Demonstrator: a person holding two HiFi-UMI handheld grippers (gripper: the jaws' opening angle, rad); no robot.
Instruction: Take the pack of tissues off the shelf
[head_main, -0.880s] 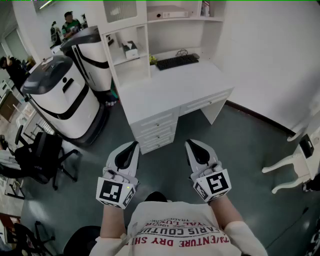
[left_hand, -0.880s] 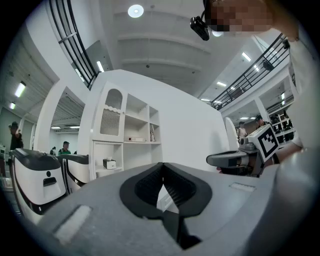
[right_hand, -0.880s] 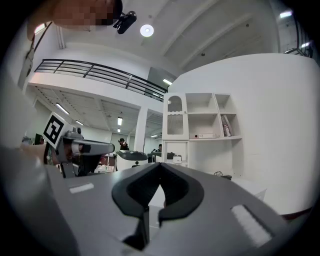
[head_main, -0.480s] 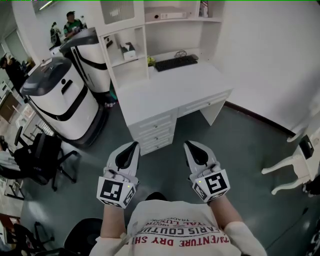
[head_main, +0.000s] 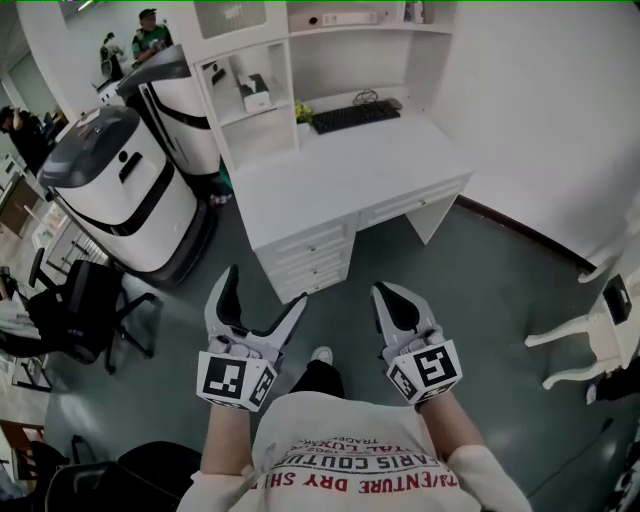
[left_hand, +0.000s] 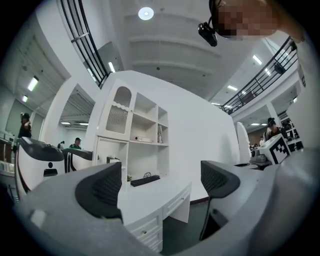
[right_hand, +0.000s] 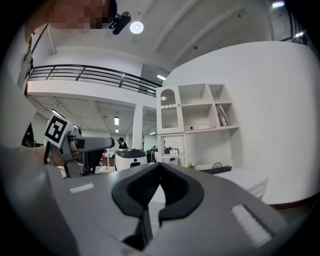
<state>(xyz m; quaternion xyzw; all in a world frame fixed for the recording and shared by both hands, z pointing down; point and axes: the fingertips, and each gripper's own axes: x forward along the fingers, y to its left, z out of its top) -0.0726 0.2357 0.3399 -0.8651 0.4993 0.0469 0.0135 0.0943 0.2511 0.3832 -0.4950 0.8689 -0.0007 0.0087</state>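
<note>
From the head view, the left gripper (head_main: 266, 290) hangs over the grey floor (head_main: 480, 280) in front of the desk's (head_main: 350, 170) drawer side, with its jaws spread wide and nothing between them; the right gripper (head_main: 385, 296) sits beside it with its jaws pressed together and empty. The pack of tissues (head_main: 256, 92) is on the shelf (head_main: 262, 118), in the open cubby above the desk's back left corner, well apart from both grippers; it is small here, a white box with something dark on top. A black keyboard (head_main: 353, 117) lies along the desk's back edge, and a bit of green (head_main: 301, 112) beside it is too small to tell. White machines with black trim (head_main: 110, 190) stand to the left, and a dark chair (head_main: 80, 310) is cut off at the frame's edge.

In the left gripper view, the left gripper (left_hand: 160, 182) shows both dark pads standing far apart, with only the desk (left_hand: 150, 197) and keyboard (left_hand: 145, 180) seen through the gap; the pack of tissues (left_hand: 113, 160) just peeks over the left jaw, mostly hidden behind it.

In the right gripper view, the right gripper (right_hand: 160, 172) has its tips meeting with nothing caught in them; over them the pack of tissues (right_hand: 173, 152) shows as a small pale box in its cubby, its detail too fine to read; the keyboard (right_hand: 220, 170) sits further right.
</note>
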